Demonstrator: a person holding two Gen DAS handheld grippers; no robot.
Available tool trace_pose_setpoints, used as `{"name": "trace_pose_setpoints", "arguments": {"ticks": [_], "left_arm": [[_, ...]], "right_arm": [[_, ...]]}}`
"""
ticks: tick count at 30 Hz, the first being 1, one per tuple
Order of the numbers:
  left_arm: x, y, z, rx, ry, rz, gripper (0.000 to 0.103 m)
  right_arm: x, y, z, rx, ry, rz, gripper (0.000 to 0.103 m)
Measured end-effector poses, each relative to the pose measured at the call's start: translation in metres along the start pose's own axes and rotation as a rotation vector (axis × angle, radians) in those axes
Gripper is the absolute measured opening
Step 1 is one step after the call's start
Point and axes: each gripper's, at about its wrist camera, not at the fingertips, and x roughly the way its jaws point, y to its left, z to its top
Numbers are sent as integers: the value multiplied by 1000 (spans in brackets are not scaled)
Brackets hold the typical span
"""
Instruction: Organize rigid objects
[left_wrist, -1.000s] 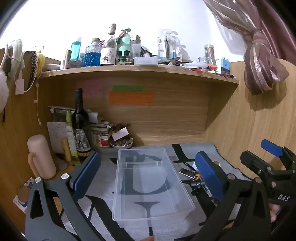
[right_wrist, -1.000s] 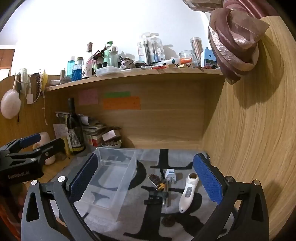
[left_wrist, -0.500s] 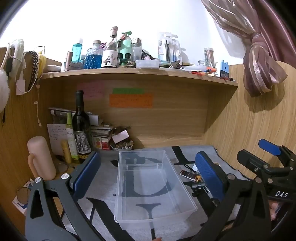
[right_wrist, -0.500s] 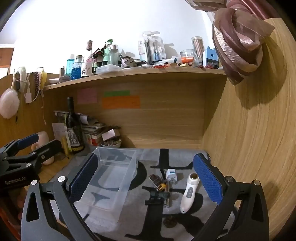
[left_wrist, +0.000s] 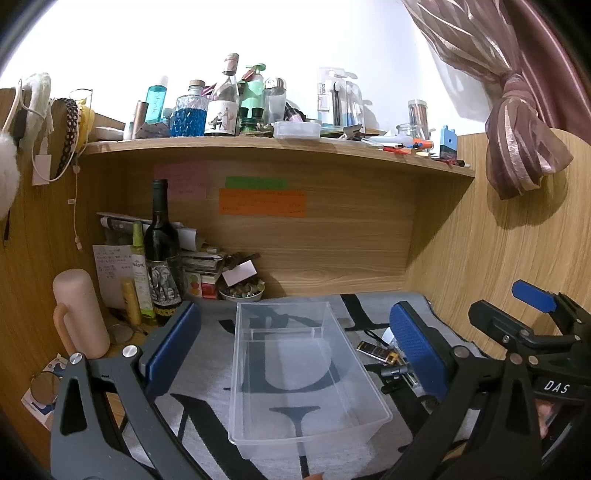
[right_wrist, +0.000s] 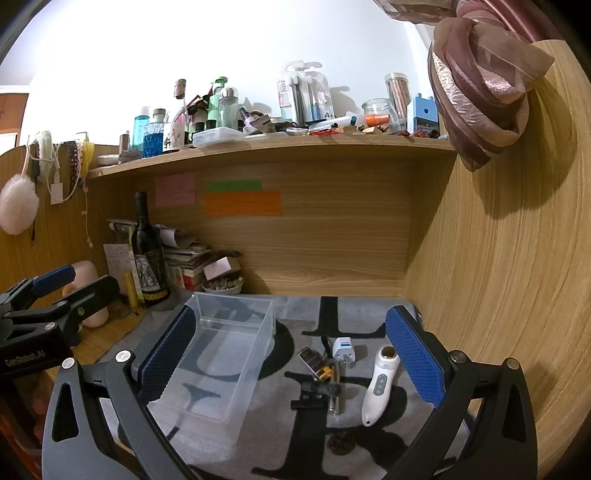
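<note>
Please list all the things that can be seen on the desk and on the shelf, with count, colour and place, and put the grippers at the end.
Clear plastic bin: one, transparent, empty, on the grey mat.
White handheld device: one, white, on the mat right of the bin.
White plug adapter: one, white, behind the small items.
Small black and yellow items: several, between bin and device.
Dark round disc: one, near mat front.
Dark wine bottle: one, back left.
Pink tumbler: one, far left.
Sticky notes: three, pink, green, orange, back panel.
Bottles and jars: many, on the shelf.
Left gripper: blue pads, open, empty.
Right gripper: blue pads, open, empty.

Home desk nook, toiletry-cluttered shelf (left_wrist: 332, 146)
</note>
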Motion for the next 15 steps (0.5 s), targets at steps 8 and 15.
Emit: {"name": "trace_pose_setpoints", "arguments": {"ticks": [8, 15], "left_arm": [[0, 1, 1, 3, -3, -2, 103], [-1, 0, 0, 6, -2, -3, 103]], "right_arm": [[-1, 1, 1, -3, -5, -1, 103], [-2, 2, 0, -11, -13, 0, 103]]}}
